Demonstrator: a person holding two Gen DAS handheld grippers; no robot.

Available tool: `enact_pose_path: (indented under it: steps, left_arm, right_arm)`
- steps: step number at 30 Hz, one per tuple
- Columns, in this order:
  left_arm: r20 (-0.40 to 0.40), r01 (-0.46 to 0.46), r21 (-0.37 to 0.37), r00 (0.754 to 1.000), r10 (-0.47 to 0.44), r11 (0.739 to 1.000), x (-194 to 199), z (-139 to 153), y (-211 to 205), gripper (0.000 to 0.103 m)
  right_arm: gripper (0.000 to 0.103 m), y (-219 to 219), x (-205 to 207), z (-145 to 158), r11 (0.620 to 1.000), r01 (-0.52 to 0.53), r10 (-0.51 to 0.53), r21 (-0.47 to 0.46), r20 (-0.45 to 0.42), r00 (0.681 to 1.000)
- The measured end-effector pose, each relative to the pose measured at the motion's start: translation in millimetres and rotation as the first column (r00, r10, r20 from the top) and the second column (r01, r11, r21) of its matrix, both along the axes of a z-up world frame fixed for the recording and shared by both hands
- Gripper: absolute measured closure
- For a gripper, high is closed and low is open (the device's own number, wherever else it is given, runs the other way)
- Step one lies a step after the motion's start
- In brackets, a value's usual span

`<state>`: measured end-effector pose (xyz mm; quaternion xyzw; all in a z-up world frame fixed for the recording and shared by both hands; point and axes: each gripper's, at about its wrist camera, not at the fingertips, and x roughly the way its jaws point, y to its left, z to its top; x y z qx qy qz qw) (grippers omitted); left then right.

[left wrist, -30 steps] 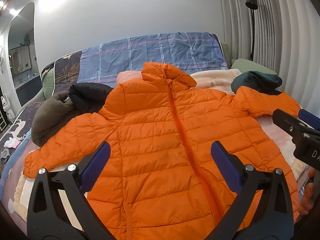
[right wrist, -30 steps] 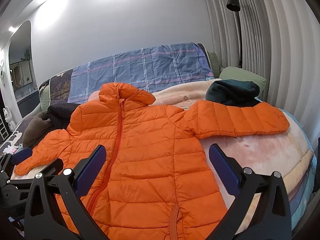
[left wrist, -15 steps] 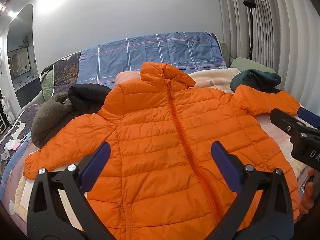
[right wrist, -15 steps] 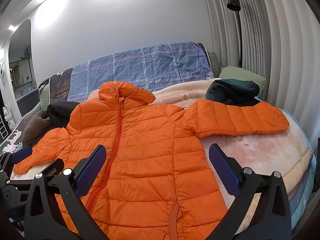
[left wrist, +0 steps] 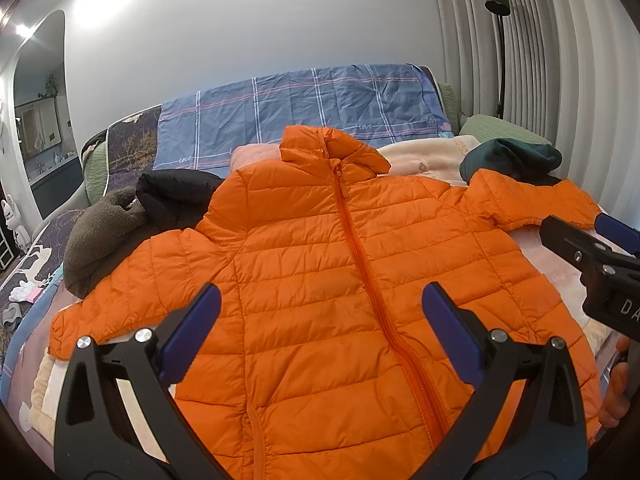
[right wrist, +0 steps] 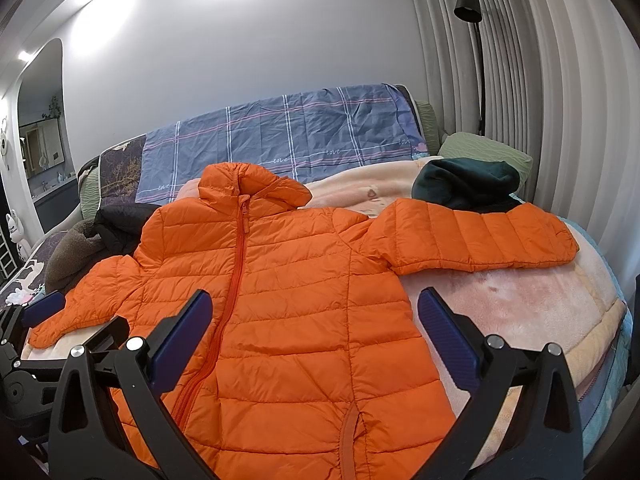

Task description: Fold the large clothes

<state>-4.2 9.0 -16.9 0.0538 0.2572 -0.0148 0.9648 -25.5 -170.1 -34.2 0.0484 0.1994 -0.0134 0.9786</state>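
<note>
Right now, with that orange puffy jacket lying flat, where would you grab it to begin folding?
I would probably take the cuff end of the outstretched sleeve of the orange jacket with the right gripper, coming from the right. That sleeve lies straight out on the pink blanket, its edge free, so the open fingers could pinch it and swing it across the zipped front.

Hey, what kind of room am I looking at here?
Most likely a bedroom. The orange puffer jacket lies spread on a bed covered by a pink fleece blanket, with a green pillow at its far corner and a black floor lamp against the curtained wall.
</note>
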Motion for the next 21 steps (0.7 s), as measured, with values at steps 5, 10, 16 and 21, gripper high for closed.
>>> enact_pose_path:
  steps: [5, 10, 16, 21]
  left_arm:
    - [0.001, 0.003, 0.004, 1.000, -0.003, 1.000, 0.5, 0.8, 0.2, 0.002]
    - [0.004, 0.004, 0.006, 1.000, -0.004, 1.000, 0.6, 0.7, 0.0, 0.002]
    - [0.007, 0.004, 0.009, 1.000, -0.004, 1.000, 1.0, 1.0, -0.5, 0.002]
    - [0.008, 0.007, 0.012, 1.000, -0.008, 1.000, 2.1, 1.7, -2.0, 0.002]
  right_arm:
    - [0.001, 0.0, -0.1, 0.0, 1.000, 0.000, 0.000, 0.000, 0.001, 1.000]
    - [0.001, -0.2, -0.3, 0.0, 1.000, 0.000, 0.000, 0.000, 0.001, 1.000]
    - [0.001, -0.1, -0.4, 0.8, 1.000, 0.001, -0.001, 0.000, 0.002, 1.000]
    - [0.001, -0.1, -0.6, 0.8, 1.000, 0.001, -0.001, 0.000, 0.002, 1.000]
